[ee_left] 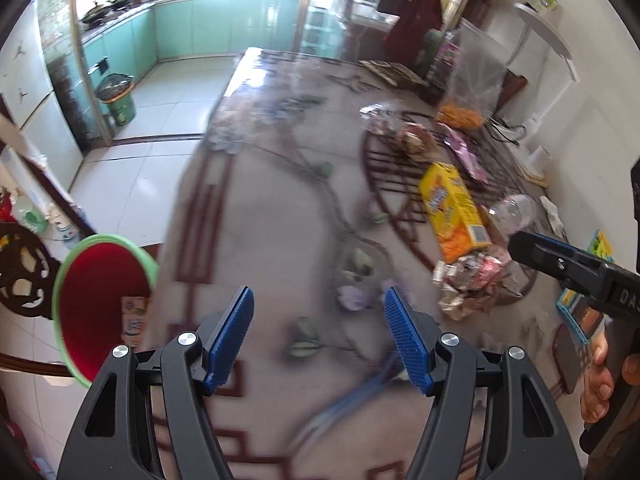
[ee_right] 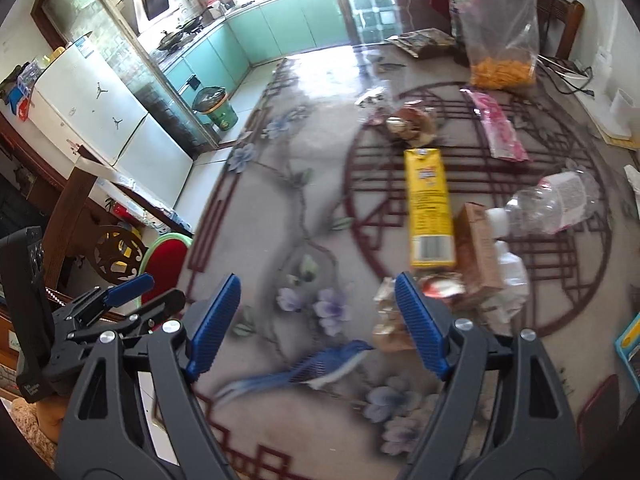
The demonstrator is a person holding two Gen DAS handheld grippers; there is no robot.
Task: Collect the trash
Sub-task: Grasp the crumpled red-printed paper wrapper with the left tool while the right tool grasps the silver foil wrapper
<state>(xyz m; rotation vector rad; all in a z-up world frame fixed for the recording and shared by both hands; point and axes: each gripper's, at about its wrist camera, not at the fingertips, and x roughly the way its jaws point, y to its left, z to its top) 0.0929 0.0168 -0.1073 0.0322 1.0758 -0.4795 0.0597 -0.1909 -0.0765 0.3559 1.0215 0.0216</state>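
My left gripper (ee_left: 320, 296) hangs open over the patterned tablecloth (ee_left: 280, 208), with nothing between its blue pads. To its right lies the trash: a yellow box (ee_left: 452, 212), crumpled wrappers (ee_left: 468, 280) and a clear plastic bottle (ee_left: 516, 208). My right gripper (ee_right: 316, 284) is open too and holds nothing. The crumpled wrappers (ee_right: 390, 320) lie just beyond its right finger, with the yellow box (ee_right: 430, 204), a brown carton (ee_right: 478, 248) and the clear bottle (ee_right: 552, 204) farther on. A red bin with a green rim (ee_left: 100, 304) stands off the table's left edge.
At the table's far side are a pink packet (ee_right: 500, 128), a clear zip bag of orange snacks (ee_right: 500, 40) and a food wrapper (ee_right: 412, 124). A green bin (ee_right: 214, 108) stands on the kitchen floor. A phone (ee_left: 568, 360) lies near a hand (ee_left: 600, 380) at the right.
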